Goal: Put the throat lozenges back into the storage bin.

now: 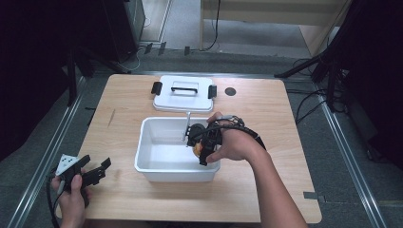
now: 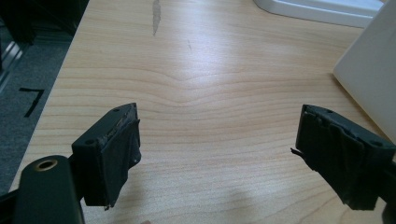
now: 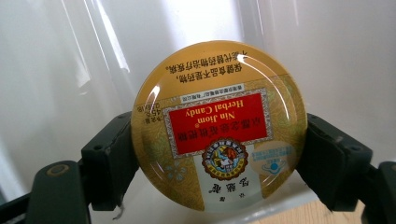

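While the left gripper rests wide open and empty at the surface's near-left corner, the white bin sits mid-surface, its lid lying just behind. Over the bin's right side, the right gripper clamps a round candy tin inside the walls.

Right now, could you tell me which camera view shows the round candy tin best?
The right gripper view: the candy tin faces the camera, its red label readable, clamped between the right hand-held gripper jaws. The high view gives a small yellow glimpse beside the hand, over the white bin. The left gripper view looks across the table.
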### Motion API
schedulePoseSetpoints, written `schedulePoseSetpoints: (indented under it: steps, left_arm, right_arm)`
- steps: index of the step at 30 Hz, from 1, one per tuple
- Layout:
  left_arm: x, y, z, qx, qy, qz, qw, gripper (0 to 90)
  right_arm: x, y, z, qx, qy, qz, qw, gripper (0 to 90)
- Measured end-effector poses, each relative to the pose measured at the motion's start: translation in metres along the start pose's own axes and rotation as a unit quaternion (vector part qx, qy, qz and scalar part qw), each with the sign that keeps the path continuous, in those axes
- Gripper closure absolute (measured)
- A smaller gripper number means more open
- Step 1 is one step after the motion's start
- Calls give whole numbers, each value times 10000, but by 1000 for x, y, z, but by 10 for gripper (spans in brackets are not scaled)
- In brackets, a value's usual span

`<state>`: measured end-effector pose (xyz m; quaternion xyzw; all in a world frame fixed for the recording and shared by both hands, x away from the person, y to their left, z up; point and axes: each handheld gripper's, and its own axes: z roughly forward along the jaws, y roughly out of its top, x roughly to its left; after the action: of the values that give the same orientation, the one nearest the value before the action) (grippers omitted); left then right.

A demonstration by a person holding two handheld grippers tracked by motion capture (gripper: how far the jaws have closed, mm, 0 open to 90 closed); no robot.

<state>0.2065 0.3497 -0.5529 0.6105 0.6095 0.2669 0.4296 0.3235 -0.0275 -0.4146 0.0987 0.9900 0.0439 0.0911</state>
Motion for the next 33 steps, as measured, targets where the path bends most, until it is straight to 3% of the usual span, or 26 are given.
schedulePoseSetpoints:
  steps: [3,19,33]
  left_arm:
    - [0,0,0,5,-2,-3,10000,148]
    - [0,0,0,10,-9,-31,10000,147]
    - [0,0,0,29,-6,-22,10000,148]
  right_arm:
    - [-1,2,5,121,31,119,9999,202]
    - [1,7,24,442,-34,0,9990,199]
    - [-1,5,24,395,-45,24,9992,195]
